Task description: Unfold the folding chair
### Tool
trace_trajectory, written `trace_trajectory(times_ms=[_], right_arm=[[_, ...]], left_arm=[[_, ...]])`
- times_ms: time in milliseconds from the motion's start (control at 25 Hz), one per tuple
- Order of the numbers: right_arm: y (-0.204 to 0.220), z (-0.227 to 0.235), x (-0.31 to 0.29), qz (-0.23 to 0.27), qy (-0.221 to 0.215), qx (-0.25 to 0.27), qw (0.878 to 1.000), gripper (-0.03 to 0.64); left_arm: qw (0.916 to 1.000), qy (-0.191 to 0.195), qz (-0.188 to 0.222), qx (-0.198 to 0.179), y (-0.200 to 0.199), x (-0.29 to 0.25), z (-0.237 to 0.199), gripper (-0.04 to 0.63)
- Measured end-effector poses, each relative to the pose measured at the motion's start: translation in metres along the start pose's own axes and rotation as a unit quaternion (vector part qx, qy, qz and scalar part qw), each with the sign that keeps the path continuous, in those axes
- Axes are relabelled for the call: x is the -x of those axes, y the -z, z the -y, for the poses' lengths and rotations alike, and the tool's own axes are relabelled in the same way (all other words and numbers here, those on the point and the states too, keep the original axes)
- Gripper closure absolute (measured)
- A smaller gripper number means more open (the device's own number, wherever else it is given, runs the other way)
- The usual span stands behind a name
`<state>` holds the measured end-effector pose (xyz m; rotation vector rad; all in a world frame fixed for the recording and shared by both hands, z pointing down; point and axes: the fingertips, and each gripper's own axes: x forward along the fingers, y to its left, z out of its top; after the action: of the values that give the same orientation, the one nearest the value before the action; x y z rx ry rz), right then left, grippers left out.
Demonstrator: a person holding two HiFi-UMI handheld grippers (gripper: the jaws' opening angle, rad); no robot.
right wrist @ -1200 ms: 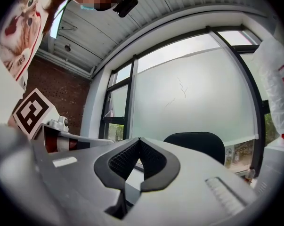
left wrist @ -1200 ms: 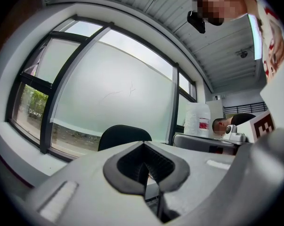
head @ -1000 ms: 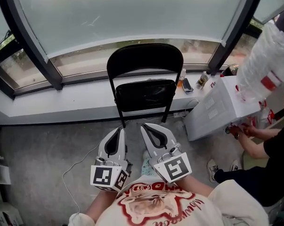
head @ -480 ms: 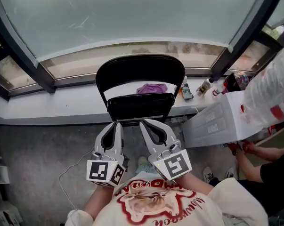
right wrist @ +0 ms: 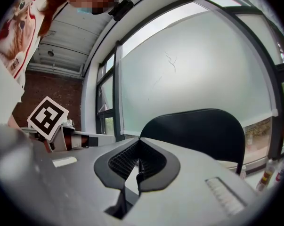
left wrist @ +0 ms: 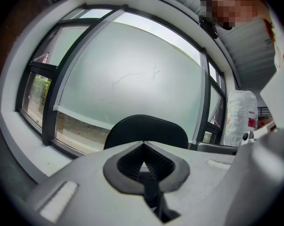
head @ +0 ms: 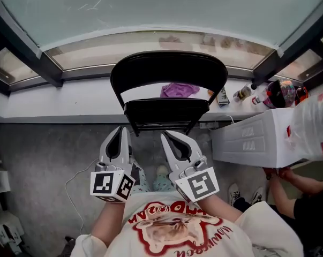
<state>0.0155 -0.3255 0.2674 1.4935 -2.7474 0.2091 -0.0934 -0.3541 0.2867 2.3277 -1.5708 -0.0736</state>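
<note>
A black folding chair (head: 169,71) stands on the floor against the window ledge (head: 59,98), straight ahead of the person. Its seat (head: 166,109) lies just beyond both tools; how far it is tipped is hard to tell. The left gripper (head: 121,128) and right gripper (head: 164,135) hover side by side near the seat's near edge, apart from it, each with jaws clenched on nothing. Likely best next: open the jaws, grip the seat edge with one, steady the backrest with the other, then press down evenly.
</note>
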Motion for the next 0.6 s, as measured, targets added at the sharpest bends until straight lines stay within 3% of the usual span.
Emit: trace_trajectory(times_ms=[160, 320, 480, 600], right_arm=[[0.015, 0.005, -0.014, -0.013, 0.019, -0.008, 1.000, 0.595], [0.025, 0.012, -0.027, -0.029, 0.056, -0.007, 0.998, 0.595], [0.044, 0.032, -0.045, -0.066, 0.097, -0.007, 0.993, 0.595], [0.058, 0.039, -0.058, -0.083, 0.124, -0.020, 0.989, 0.595]], left_arm=[[0.9999, -0.007, -0.014, 0.007, 0.011, -0.015, -0.029, 0.592], [0.9988, 0.010, -0.047, 0.002, 0.023, -0.036, -0.053, 0.592], [0.9965, 0.033, -0.075, -0.017, 0.033, -0.065, -0.071, 0.592], [0.9902, 0.058, -0.118, -0.047, 0.055, -0.083, -0.080, 0.591]])
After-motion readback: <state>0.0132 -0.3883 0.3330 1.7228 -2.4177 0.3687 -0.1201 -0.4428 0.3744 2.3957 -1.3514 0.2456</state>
